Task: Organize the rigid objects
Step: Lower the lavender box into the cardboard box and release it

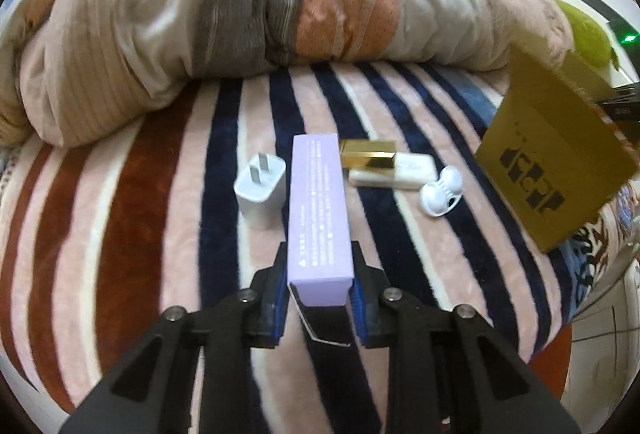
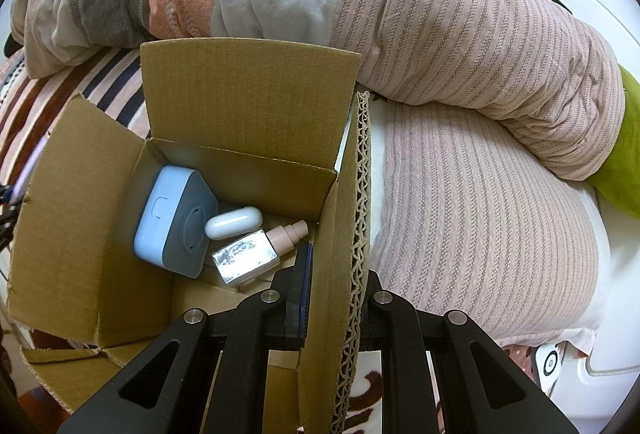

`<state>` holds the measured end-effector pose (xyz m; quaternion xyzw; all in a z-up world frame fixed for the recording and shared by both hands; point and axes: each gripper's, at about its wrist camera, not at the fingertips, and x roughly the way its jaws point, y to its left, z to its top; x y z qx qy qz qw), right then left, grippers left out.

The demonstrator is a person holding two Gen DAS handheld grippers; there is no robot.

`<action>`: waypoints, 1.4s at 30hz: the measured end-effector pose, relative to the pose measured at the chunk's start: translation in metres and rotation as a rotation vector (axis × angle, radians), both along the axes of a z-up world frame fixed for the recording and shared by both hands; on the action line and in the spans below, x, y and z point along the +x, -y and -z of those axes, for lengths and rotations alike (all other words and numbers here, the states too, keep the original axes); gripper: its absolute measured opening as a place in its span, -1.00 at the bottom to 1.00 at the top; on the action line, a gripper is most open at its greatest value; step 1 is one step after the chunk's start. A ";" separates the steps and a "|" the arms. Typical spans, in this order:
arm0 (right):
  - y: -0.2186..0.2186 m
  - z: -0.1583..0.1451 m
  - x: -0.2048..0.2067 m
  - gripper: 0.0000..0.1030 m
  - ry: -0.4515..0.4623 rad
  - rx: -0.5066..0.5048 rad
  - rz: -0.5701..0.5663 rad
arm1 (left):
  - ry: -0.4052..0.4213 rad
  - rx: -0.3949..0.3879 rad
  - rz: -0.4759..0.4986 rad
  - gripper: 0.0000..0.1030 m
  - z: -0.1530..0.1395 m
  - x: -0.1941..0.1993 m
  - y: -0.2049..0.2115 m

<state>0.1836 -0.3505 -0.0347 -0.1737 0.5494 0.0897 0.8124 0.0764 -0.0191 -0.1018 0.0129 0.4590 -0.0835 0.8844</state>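
Both grippers level: left (image 1: 320, 274) clamps lilac box (image 1: 318, 210), right (image 2: 332, 274) clamps carton flap (image 2: 348, 234)

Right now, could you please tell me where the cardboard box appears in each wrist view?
Left wrist view: the cardboard box is at the right edge, tilted.
Right wrist view: the same box fills the centre-left, open, its wall between the right gripper fingers.
Shared landmark: the bundled quilt behind.
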 end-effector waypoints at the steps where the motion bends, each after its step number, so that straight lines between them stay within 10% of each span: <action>1: 0.000 0.000 0.000 -0.80 0.000 0.000 0.001 | 0.013 -0.001 0.011 -0.55 -0.009 -0.001 0.001; 12: -0.001 -0.001 -0.001 -0.80 0.000 0.006 0.004 | 0.138 -0.091 0.299 -0.55 -0.106 0.037 0.112; 22: 0.001 -0.002 -0.002 -0.80 0.004 0.010 0.001 | 0.031 -0.105 0.502 -0.55 -0.101 0.079 0.238; 26: 0.000 -0.001 -0.005 -0.80 0.011 0.003 -0.004 | 0.024 -0.099 0.520 -0.46 -0.090 0.078 0.241; 28: -0.001 -0.002 -0.005 -0.80 0.010 0.002 -0.004 | 0.038 -0.074 0.515 0.13 -0.090 0.076 0.240; 34: -0.002 -0.001 -0.006 -0.80 0.010 0.001 -0.003 | 0.126 -0.041 0.475 0.54 -0.103 0.050 0.210; 42: -0.002 0.003 -0.004 -0.80 -0.003 -0.015 -0.002 | 0.199 -0.007 0.349 0.64 -0.108 0.033 0.133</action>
